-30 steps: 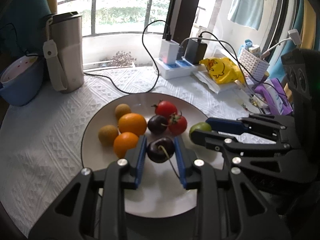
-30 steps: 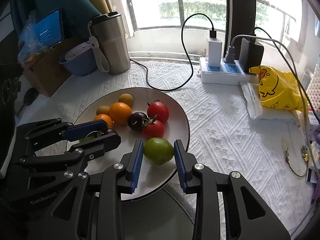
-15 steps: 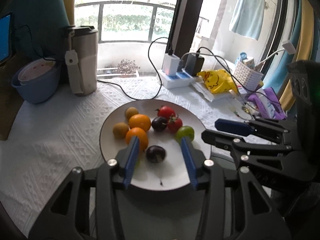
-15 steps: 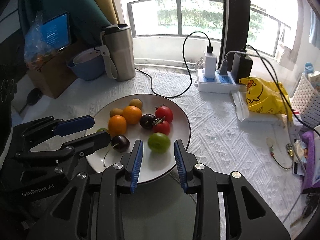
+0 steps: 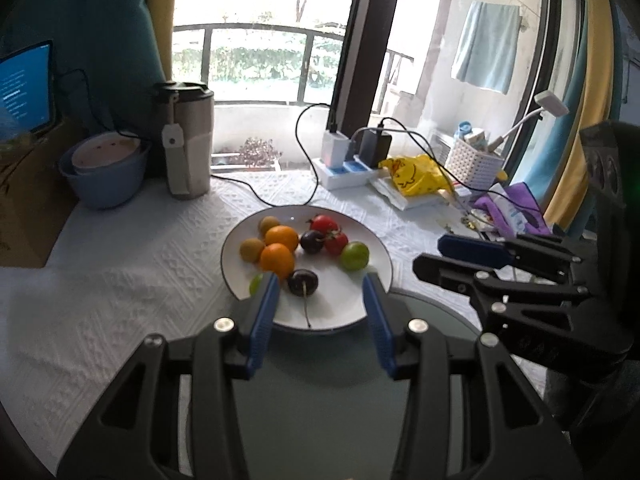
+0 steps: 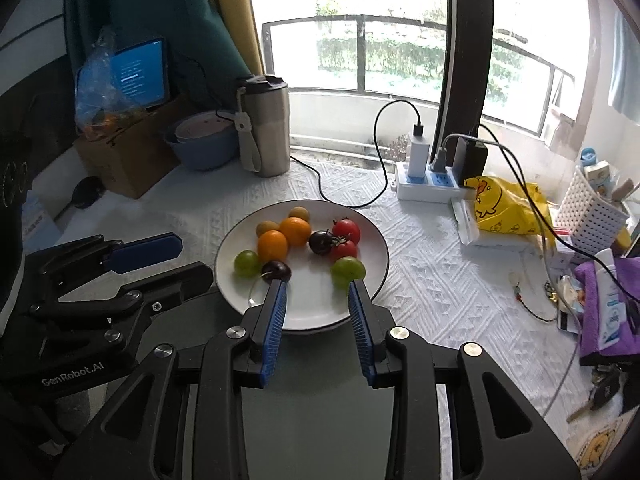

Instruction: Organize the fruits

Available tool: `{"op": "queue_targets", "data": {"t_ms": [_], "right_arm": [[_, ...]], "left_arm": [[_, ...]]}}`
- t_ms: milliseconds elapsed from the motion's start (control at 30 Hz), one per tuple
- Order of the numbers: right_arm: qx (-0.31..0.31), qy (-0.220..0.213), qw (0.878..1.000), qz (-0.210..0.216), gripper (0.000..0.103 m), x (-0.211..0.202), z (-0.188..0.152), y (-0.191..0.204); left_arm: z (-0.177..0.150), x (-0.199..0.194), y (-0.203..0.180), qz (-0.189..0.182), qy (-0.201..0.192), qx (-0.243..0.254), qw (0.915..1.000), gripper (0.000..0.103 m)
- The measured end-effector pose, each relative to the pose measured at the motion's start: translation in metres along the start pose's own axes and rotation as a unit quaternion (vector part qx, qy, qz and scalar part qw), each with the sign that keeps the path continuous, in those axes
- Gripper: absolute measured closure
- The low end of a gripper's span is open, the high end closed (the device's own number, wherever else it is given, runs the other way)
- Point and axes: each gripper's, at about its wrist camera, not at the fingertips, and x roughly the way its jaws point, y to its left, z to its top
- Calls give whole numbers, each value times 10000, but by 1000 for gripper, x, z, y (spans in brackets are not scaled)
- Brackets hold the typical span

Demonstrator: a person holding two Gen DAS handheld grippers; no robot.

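Note:
A white plate (image 5: 336,312) (image 6: 308,312) holds several fruits: two oranges (image 5: 277,258) (image 6: 273,245), two red tomatoes (image 5: 335,241) (image 6: 346,230), a dark plum (image 5: 312,241) (image 6: 321,242), a dark cherry with a stem (image 5: 303,282) (image 6: 276,270), a green tomato (image 5: 354,255) (image 6: 347,270), a green grape (image 6: 246,263) and two small brownish fruits (image 5: 252,249). My left gripper (image 5: 320,286) is open and empty above the plate's near edge. My right gripper (image 6: 318,288) is open and empty, also over the near edge.
A steel tumbler (image 5: 186,140) (image 6: 266,124) and a blue bowl (image 5: 106,172) (image 6: 202,144) stand at the back left. A power strip with cables (image 5: 344,164) (image 6: 428,184), a yellow bag (image 6: 506,210) and a white basket (image 6: 590,210) lie at the right. A cardboard box (image 6: 128,160) is at the far left.
Both grippers let go of their fruit, opened wider and drew back and up from the plate. The cherry and the green tomato now lie on the plate.

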Motion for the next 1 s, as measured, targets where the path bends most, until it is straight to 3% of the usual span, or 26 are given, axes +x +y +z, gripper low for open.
{"op": "queue_targets", "data": {"t_ms": [733,867,1000], "right_arm": [[-159,-523,9983,-178,69,-87,-31,46],[-201,-574,9979,-204,69,-102,-39,59],[-212,-661,9972,-260,69,-119,-48,71]], "left_arm": [[-42,-98,-14,6,-461,126,9989,55],[-50,-116,-16,-59,-568,122,9983,29],[-55,-135,-17,-87,-689,145,9975,24]]}}
